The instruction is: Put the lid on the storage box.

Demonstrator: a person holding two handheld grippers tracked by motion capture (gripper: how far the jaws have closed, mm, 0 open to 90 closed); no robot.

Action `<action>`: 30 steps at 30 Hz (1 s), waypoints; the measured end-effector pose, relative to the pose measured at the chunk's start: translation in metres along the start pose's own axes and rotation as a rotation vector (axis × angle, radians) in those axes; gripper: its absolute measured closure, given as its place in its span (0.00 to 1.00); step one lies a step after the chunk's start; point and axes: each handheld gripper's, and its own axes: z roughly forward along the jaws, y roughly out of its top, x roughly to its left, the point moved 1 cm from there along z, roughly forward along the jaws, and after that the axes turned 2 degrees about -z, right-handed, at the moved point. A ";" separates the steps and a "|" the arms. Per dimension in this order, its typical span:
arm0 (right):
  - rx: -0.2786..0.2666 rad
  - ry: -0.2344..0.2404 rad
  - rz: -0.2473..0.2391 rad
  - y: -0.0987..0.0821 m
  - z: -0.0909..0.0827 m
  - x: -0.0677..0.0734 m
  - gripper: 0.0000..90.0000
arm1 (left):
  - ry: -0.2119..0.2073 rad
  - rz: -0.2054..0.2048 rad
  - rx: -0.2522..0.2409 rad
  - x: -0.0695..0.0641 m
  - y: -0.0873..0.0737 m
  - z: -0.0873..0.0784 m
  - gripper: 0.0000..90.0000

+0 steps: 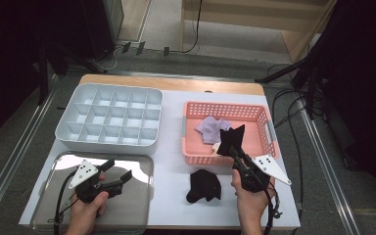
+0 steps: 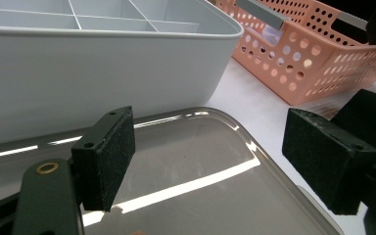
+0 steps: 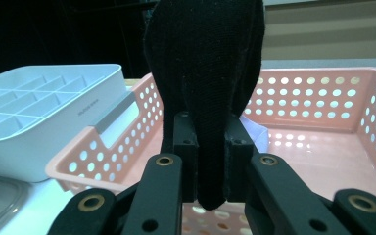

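Right gripper view: right gripper [image 3: 210,147] pinches a black sock [image 3: 205,73]; the white organizer's [image 3: 44,122] embossed label is unreadable.

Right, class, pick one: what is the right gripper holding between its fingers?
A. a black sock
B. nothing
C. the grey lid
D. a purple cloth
A: the right gripper is shut on a black sock, held up at the near edge of the pink basket, while the purple cloth lies inside that basket.
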 end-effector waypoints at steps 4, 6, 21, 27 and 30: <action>-0.015 0.014 0.014 -0.001 -0.009 0.000 0.90 | 0.004 0.002 -0.002 -0.001 0.000 0.001 0.24; -0.014 0.018 0.016 -0.003 -0.014 0.001 0.90 | 0.005 0.004 -0.004 -0.001 0.000 0.001 0.24; 0.021 0.056 0.028 -0.023 -0.047 0.014 0.90 | 0.013 0.021 -0.030 -0.007 0.005 -0.003 0.25; 0.023 0.068 0.036 -0.028 -0.059 0.017 0.90 | 0.000 0.043 -0.032 -0.018 0.009 -0.004 0.25; 0.046 0.069 0.040 -0.034 -0.062 0.016 0.90 | -0.019 0.058 -0.034 -0.027 0.009 -0.003 0.25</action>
